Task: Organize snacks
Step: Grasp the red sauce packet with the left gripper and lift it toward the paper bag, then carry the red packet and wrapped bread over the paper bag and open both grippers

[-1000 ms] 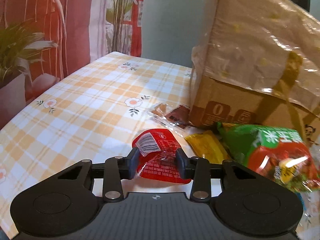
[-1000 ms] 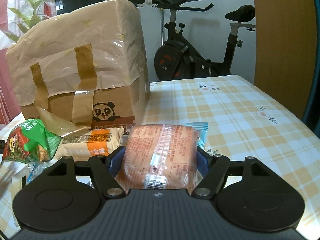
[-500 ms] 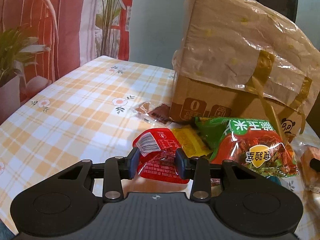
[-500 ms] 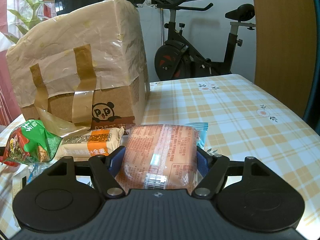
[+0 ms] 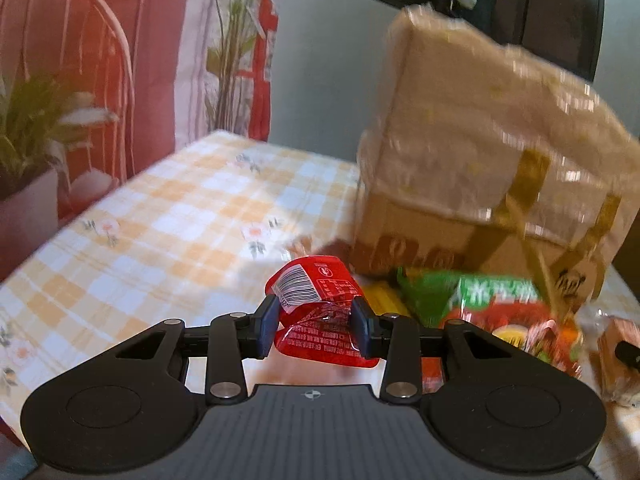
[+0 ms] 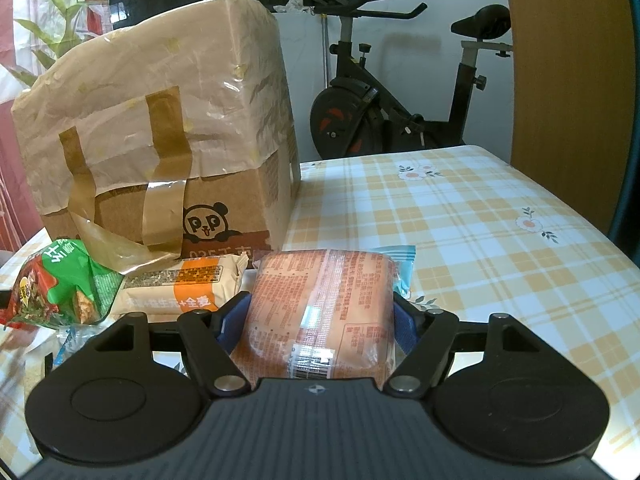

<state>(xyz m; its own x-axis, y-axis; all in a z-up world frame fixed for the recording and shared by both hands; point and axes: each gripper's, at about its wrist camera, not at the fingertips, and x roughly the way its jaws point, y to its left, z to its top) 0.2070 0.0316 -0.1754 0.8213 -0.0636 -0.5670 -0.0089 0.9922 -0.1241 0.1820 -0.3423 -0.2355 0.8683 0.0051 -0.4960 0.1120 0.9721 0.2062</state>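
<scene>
My left gripper is shut on a small red snack packet with a barcode and holds it above the checked tablecloth. Right of it lie a green-and-red snack bag and a yellow packet, in front of a taped cardboard box. My right gripper is shut on an orange wrapped pack. In the right wrist view the box stands ahead to the left, with a beige-and-orange bar and the green bag at its foot.
A light blue packet peeks out behind the orange pack. An exercise bike stands beyond the table's far edge, a wooden panel at the right. A potted plant and a red chair stand left of the table.
My left gripper has risen and swung with the red packet, so the box and green bag have shifted in its view. The right gripper has stayed still with the orange pack.
</scene>
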